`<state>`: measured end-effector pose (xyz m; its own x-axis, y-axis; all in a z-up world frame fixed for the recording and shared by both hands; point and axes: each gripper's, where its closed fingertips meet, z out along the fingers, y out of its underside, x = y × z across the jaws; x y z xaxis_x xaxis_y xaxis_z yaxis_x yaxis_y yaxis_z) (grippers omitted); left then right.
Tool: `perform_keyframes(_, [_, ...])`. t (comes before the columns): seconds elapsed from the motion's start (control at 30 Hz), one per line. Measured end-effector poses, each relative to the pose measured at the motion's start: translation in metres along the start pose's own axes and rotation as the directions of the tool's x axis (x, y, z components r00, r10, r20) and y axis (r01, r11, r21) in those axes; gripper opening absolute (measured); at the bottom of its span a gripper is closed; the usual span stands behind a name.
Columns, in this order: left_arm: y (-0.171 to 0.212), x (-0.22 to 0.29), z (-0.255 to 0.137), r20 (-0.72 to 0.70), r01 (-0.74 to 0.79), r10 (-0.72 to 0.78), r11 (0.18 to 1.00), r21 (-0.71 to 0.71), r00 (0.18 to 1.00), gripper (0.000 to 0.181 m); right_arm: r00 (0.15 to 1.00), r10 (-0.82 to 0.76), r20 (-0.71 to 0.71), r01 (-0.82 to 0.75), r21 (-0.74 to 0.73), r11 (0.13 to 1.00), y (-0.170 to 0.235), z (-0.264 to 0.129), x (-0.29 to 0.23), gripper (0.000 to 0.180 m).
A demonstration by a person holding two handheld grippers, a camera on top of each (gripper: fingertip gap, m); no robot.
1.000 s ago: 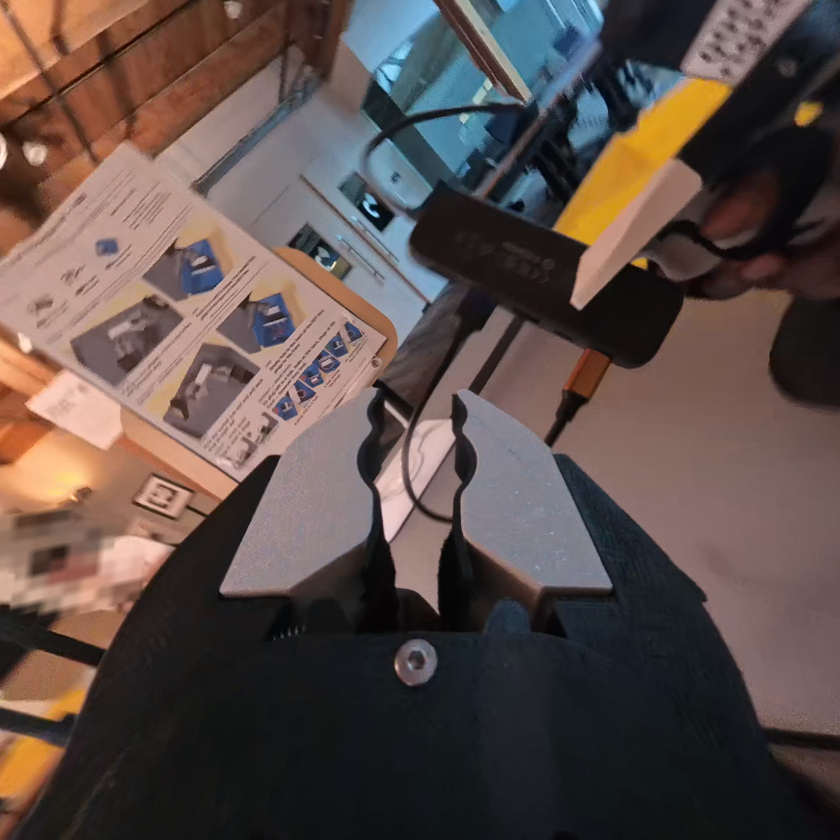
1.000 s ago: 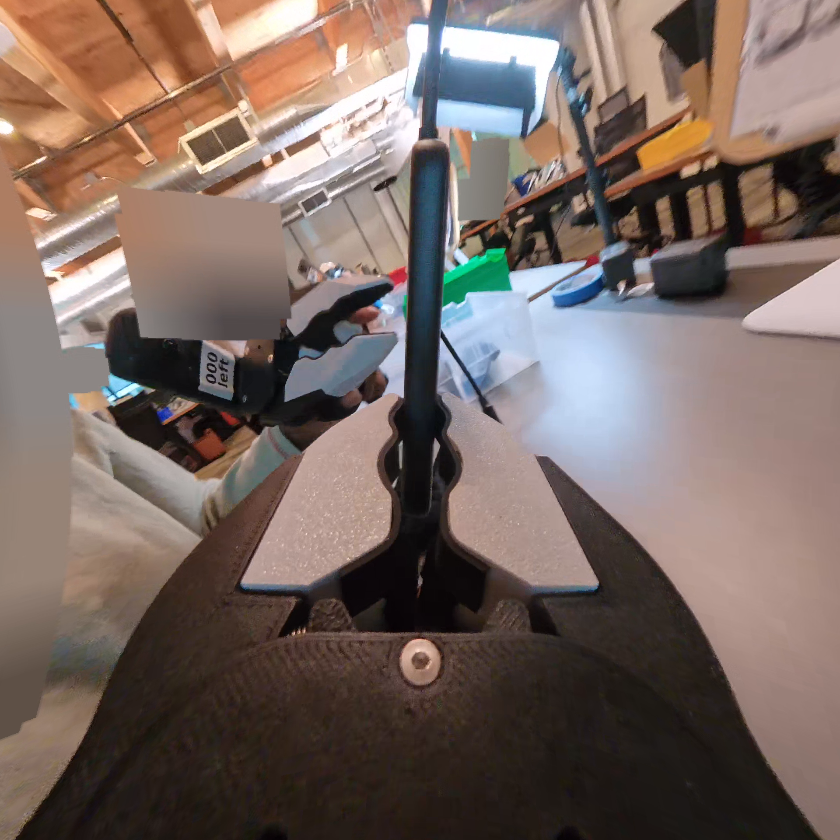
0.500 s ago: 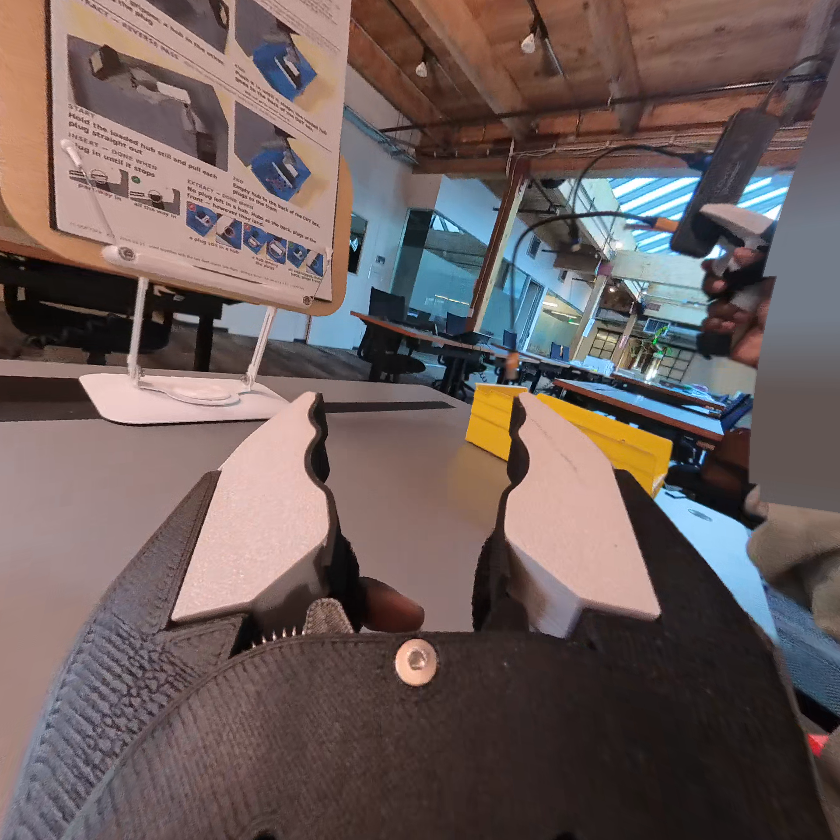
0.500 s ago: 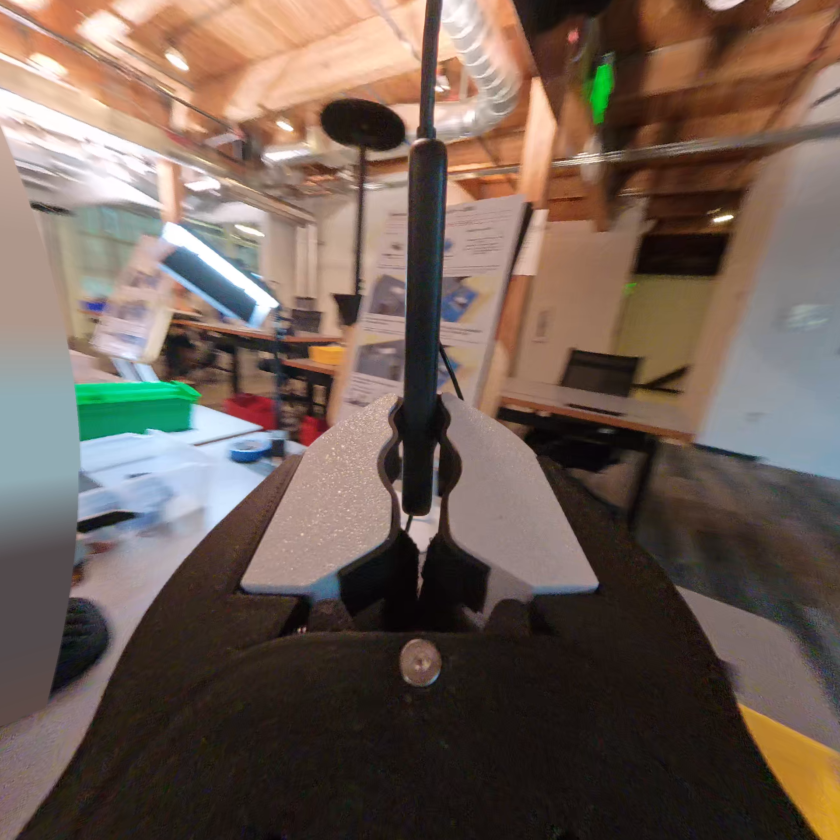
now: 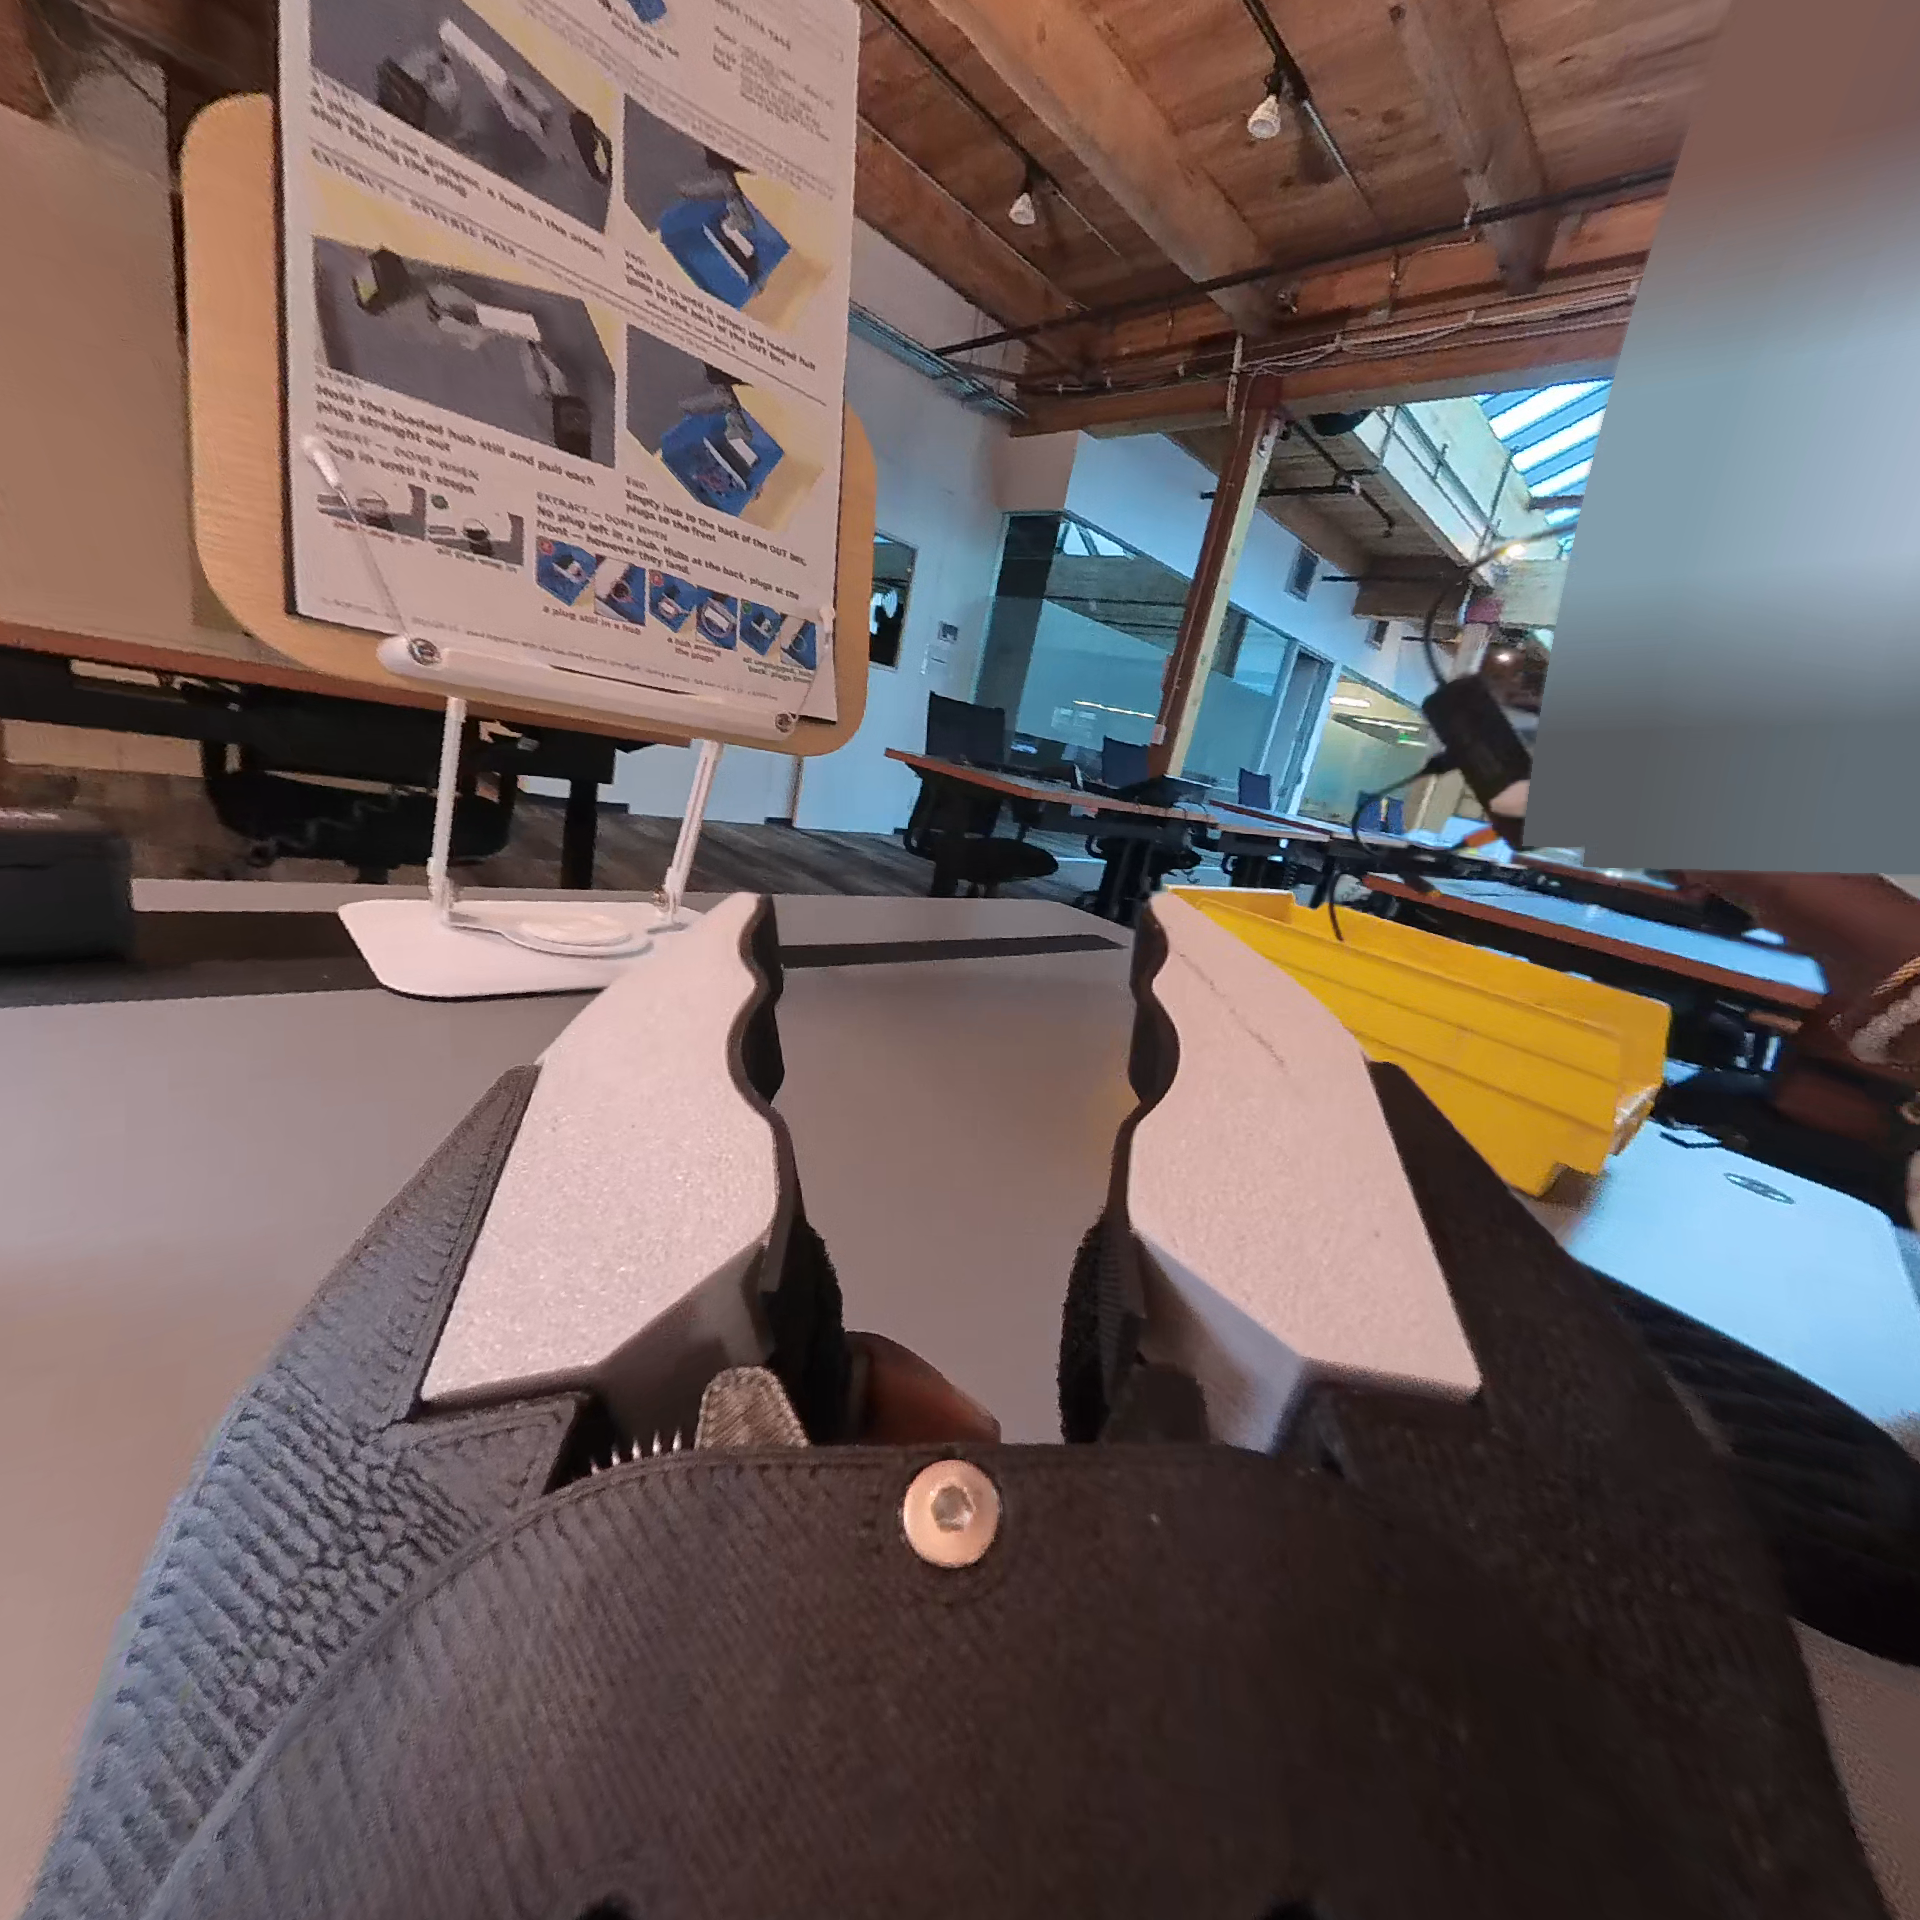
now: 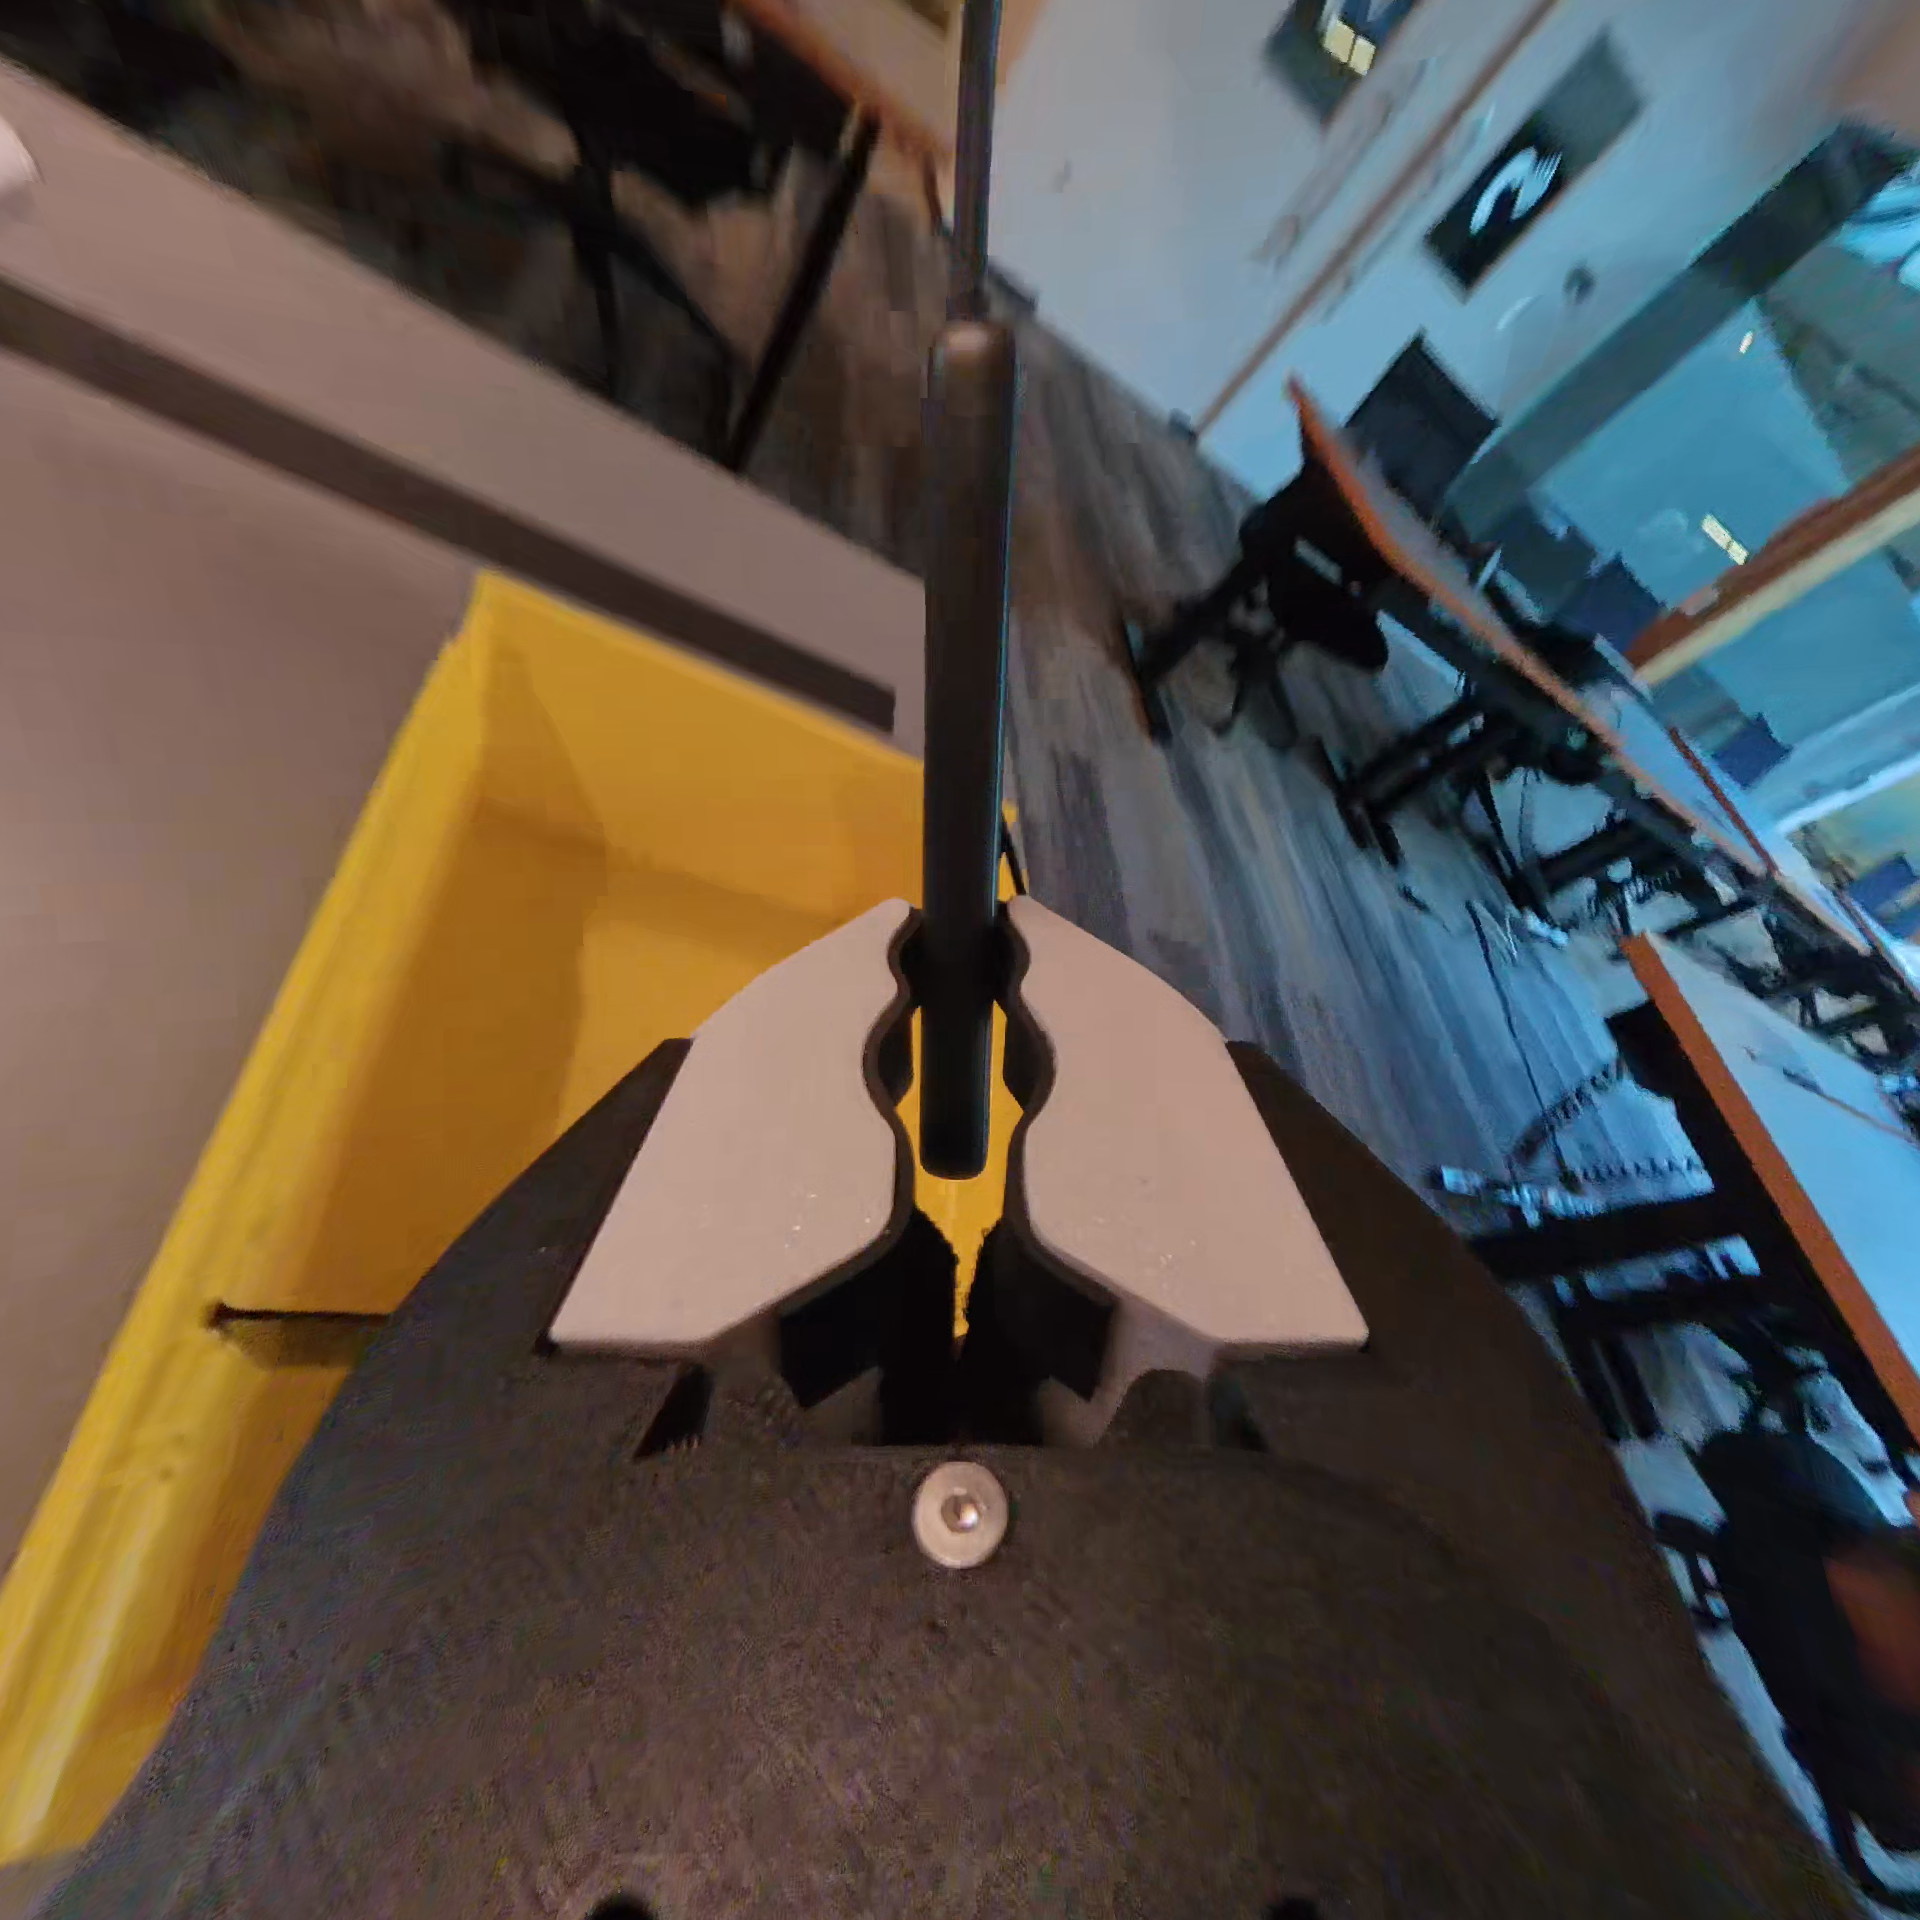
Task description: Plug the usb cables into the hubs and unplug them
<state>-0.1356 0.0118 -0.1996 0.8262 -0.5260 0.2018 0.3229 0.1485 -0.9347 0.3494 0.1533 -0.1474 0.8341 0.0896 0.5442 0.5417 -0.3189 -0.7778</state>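
My right gripper (image 6: 958, 914) is shut on a slim black USB hub (image 6: 966, 665), seen edge-on, with its thin cable (image 6: 975, 135) running out past the top of the view. It hangs over the open yellow bin (image 6: 582, 894). My left gripper (image 5: 951, 925) is open and empty, low over the grey table (image 5: 208, 1122). In the left wrist view the hub (image 5: 1475, 732) shows far off at the right, held high in the air beside a blurred patch, with a dark cable (image 5: 1351, 831) hanging from it toward the yellow bin (image 5: 1455, 1039).
A paper instruction sheet on a wooden board (image 5: 540, 353) stands on a white stand (image 5: 509, 951) at the back of the table. A white flat device (image 5: 1745, 1236) lies right of the yellow bin. Other desks and chairs (image 6: 1455, 644) fill the room behind.
My right gripper has swung with the hub from level to pointing down over the yellow bin. My left gripper has opened wider and settled level above the table.
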Motion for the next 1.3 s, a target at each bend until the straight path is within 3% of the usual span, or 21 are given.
perform_keyframes(0.1, [0.0,0.001,0.0,0.007,-0.038,0.038,0.999,0.003,0.999,0.063,0.999,-0.04,0.02,0.043,-0.184,0.982,0.028,0.021,-0.016,0.012])
perform_keyframes(0.3, [0.003,0.004,0.001,-0.003,-0.072,0.072,0.997,-0.013,0.997,0.062,0.978,-0.118,0.173,0.188,-0.482,0.856,0.071,0.051,-0.05,0.013])
perform_keyframes(0.53, [0.003,0.003,0.001,0.004,-0.072,0.072,0.997,-0.014,0.997,0.06,0.89,-0.17,0.423,0.421,-0.62,0.662,0.104,0.066,-0.078,0.013])
perform_keyframes(0.67, [0.003,0.004,0.001,0.0,-0.078,0.078,0.997,-0.015,0.997,0.06,0.839,-0.097,0.535,0.474,-0.632,0.613,0.114,0.067,-0.094,0.02])
perform_keyframes(0.9, [0.003,0.006,0.0,-0.002,-0.113,0.113,0.993,-0.019,0.994,0.059,0.781,0.152,0.605,0.347,-0.624,0.7,0.105,0.058,-0.111,0.032])
perform_keyframes(1.17, [0.004,0.006,0.001,-0.004,-0.113,0.112,0.993,-0.021,0.994,0.059,0.763,0.272,0.586,0.114,-0.537,0.836,0.074,0.06,-0.102,0.011])
perform_keyframes(1.3, [0.004,0.006,0.001,-0.004,-0.116,0.116,0.993,-0.022,0.993,0.058,0.795,0.243,0.556,0.111,-0.527,0.843,0.082,0.081,-0.111,0.028])
